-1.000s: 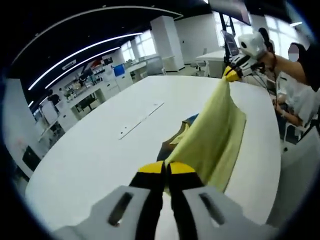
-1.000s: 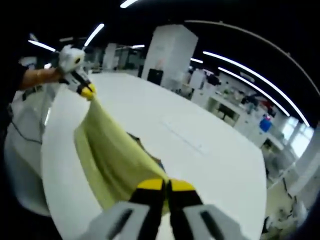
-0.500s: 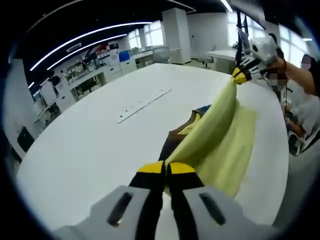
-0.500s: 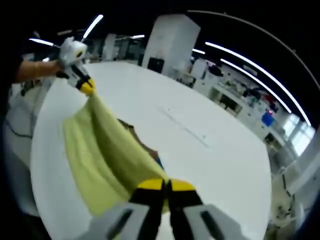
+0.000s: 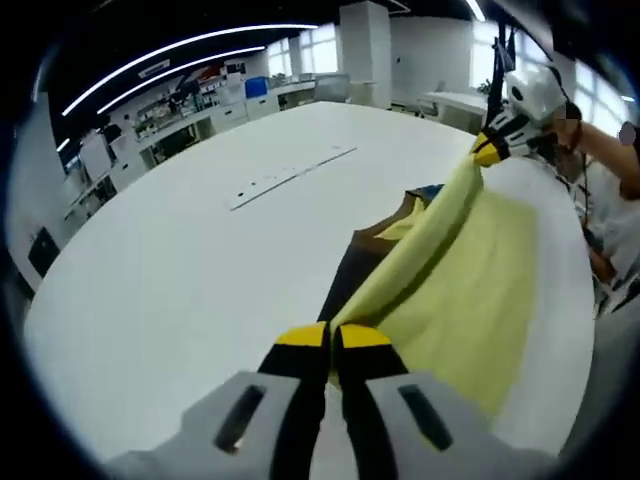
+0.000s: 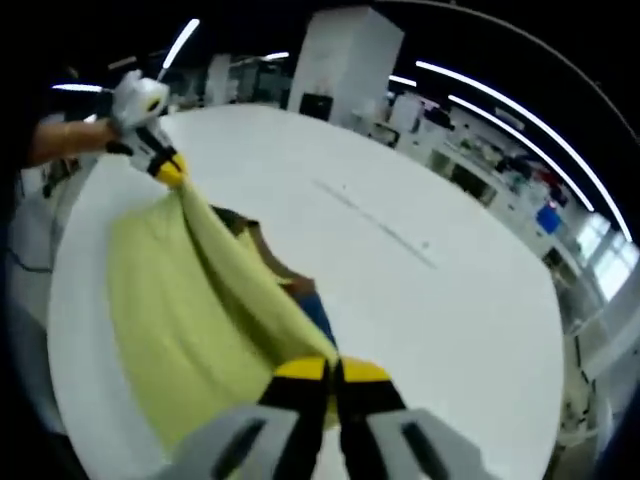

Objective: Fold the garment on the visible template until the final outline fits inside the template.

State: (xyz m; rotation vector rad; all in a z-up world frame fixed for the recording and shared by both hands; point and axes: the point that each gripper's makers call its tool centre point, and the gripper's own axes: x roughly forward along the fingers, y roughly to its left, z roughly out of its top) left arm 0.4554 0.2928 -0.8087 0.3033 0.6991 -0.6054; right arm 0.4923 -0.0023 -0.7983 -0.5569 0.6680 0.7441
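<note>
A pale yellow garment (image 5: 455, 290) hangs stretched between my two grippers above a white table. My left gripper (image 5: 332, 335) is shut on one end of its upper edge, and my right gripper (image 5: 487, 152) holds the other end far off. In the right gripper view the right gripper (image 6: 332, 368) is shut on the yellow garment (image 6: 185, 300), with the left gripper (image 6: 168, 168) at the far end. A dark brown template (image 5: 350, 275) with a blue patch (image 5: 428, 190) lies on the table under the cloth, partly hidden; the brown template (image 6: 262, 250) also peeks out beside the garment there.
The large white oval table (image 5: 180, 260) carries a thin seam strip (image 5: 290, 175) across its middle. A person's arm (image 5: 605, 150) and hand (image 6: 70, 140) hold the grippers. Desks, shelves and a white pillar (image 6: 340, 60) stand in the office beyond the table edge.
Both grippers have come lower toward the table with the garment. The cloth now spreads wider and flatter over the table's near side.
</note>
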